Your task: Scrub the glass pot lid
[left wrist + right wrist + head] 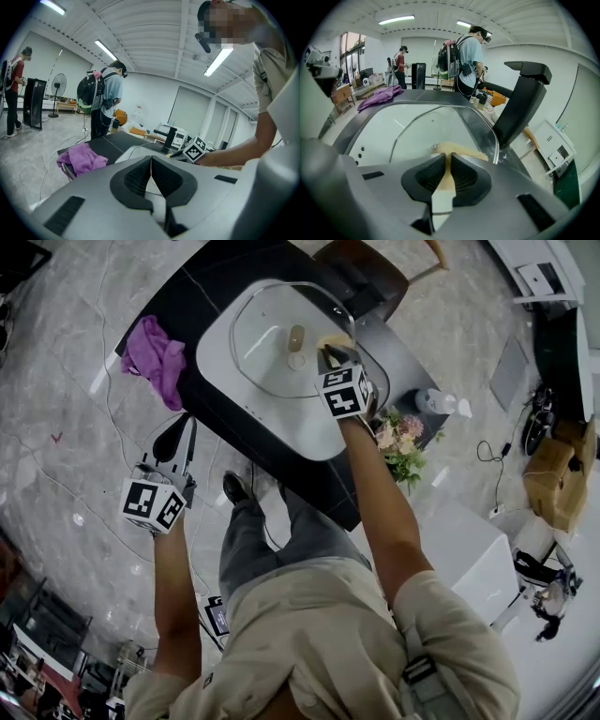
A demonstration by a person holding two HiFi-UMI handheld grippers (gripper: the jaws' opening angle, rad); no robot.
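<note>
The glass pot lid is seen lying in a white basin on the black table, knob upward. This placement lets the basin's walls stop the lid from sliding while it is rubbed.

The right gripper is held out over the basin, its jaws drawn nearly together on a yellow sponge. The sponge is pinched by its near end so that the free part can be laid flat on the glass. From the knob it is found at about 3 o'clock, just inside the lid's edge. Whether it truly bears on the glass cannot be settled from the right gripper view, though it seems to.

The left gripper is held off the table's edge at about 7 o'clock from the basin, its jaws closed against each other with nothing between them. It is judged to be parked out of the way, since the lid is steadied by the basin alone.

A purple cloth is left on the table at 9 o'clock from the basin — probably set there for wiping up afterwards.
</note>
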